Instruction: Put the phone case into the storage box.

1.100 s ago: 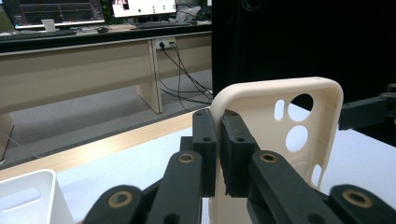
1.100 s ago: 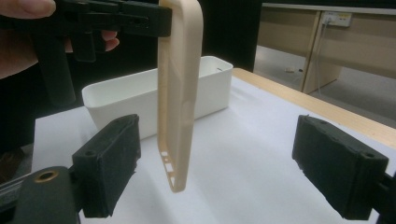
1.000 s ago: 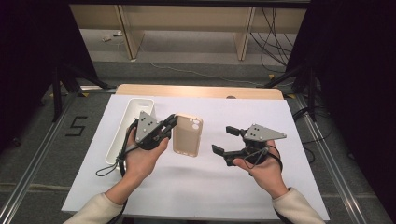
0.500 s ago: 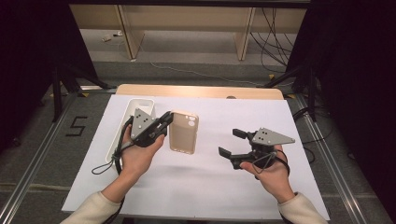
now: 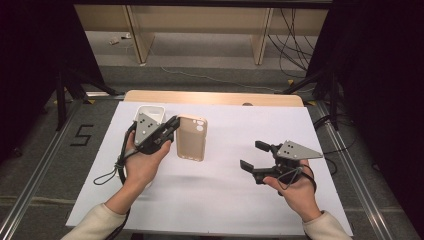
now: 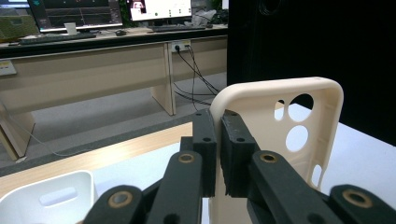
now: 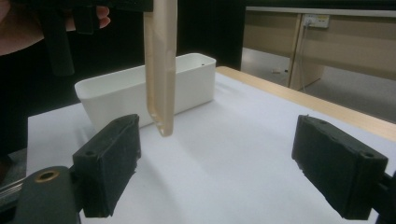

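Phone case (image 5: 191, 138) is off the surface (image 5: 225, 200) now, pinched by its long left edge in my left gripper (image 5: 170, 129). A second ago it sat closer to centre and looked lower; since then I've carried it a bit left and away from me, toward the white bin (image 5: 150, 111)

Left to right:
- white bin at far left of the paper, partly behind my left hand (image 5: 142, 165). Nothing visible in the part of it I can see
- left gripper: fingers (image 6: 205, 140) clamped narrow on the case wall, one pad inside the shell, one outside. Left gripper view shows the camera cutouts up top, so the case hangs upright, open side facing right
- case hangs just beside the bin, not over it; in the right gripper view its bottom corner clears the surface, with a shadow underneath
- right gripper (image 5: 252, 156): fingers (image 7: 109, 161) spread wide, holding nothing, aimed at the case. Over the same second it has drifted right and toward me, so the gap between the two grippers has widened

My read: pick is done, grip looks solid on a thin edge. Wide-open right side suggests either a handover or a second grip on the free long edge; it needs to close in again for that. Risk: case pivoting around the single edge pinch if I swing it
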Motion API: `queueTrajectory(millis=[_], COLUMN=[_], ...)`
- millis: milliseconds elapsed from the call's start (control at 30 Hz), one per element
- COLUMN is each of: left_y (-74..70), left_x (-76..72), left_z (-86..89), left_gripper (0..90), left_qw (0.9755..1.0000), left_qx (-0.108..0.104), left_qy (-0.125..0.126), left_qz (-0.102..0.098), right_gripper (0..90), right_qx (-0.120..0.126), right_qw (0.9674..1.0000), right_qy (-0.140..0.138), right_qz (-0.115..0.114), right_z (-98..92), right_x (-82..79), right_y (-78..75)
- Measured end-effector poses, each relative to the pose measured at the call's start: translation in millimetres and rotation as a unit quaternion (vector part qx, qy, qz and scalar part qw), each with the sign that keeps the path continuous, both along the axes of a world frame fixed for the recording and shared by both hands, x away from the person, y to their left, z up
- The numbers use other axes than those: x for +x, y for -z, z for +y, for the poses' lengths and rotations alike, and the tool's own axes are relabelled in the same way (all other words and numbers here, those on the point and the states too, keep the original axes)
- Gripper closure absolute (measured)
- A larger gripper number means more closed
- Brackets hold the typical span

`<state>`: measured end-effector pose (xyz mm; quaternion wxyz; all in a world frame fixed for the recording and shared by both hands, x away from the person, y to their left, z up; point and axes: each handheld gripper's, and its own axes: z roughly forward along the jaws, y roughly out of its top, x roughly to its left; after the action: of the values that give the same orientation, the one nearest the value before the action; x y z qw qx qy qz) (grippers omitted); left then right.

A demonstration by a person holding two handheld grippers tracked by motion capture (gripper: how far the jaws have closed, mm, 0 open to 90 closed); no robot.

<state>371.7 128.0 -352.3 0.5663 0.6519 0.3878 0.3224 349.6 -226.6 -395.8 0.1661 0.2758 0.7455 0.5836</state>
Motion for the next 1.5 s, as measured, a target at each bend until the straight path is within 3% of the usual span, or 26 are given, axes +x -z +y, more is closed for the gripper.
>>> queueTrajectory(millis=[67,133,300,667,700,1100,1500], left_y=[-0.4,-0.4,-1.4,-4.3,-4.5,-11.6,-17.8], left_x=[0.9,1.7,3.8,6.8,7.0,11.0,14.9], left_z=[1.8,3.0,7.0,15.6,16.6,28.5,37.7], left_gripper=[85.1,85.1,85.1,85.0,85.1,85.1,85.0], left_qw=[1.0000,1.0000,1.0000,0.9998,0.9998,0.9996,0.9995], left_qx=[0.003,0.000,-0.001,-0.006,-0.004,-0.006,-0.012], left_qy=[-0.001,-0.004,-0.008,-0.017,-0.017,-0.026,-0.030], left_qz=[-0.001,0.000,-0.001,-0.005,-0.005,-0.010,-0.005], right_gripper=[16.5,16.5,16.7,16.7,16.8,16.8,16.9], right_qx=[0.007,-0.006,0.007,-0.004,0.005,-0.010,-0.004], right_qw=[1.0000,1.0000,1.0000,0.9999,0.9999,0.9999,0.9999], right_qy=[-0.003,0.002,0.005,0.013,0.009,0.012,0.011], right_qz=[0.000,0.002,0.000,0.002,0.002,0.006,-0.007], right_z=[-0.8,-4.0,-8.1,-14.3,-13.3,-15.8,-15.1], right_x=[-0.2,-1.1,-2.0,-4.9,-4.6,-6.7,-6.3], right_y=[1.7,1.9,4.4,8.3,9.6,10.7,12.3])
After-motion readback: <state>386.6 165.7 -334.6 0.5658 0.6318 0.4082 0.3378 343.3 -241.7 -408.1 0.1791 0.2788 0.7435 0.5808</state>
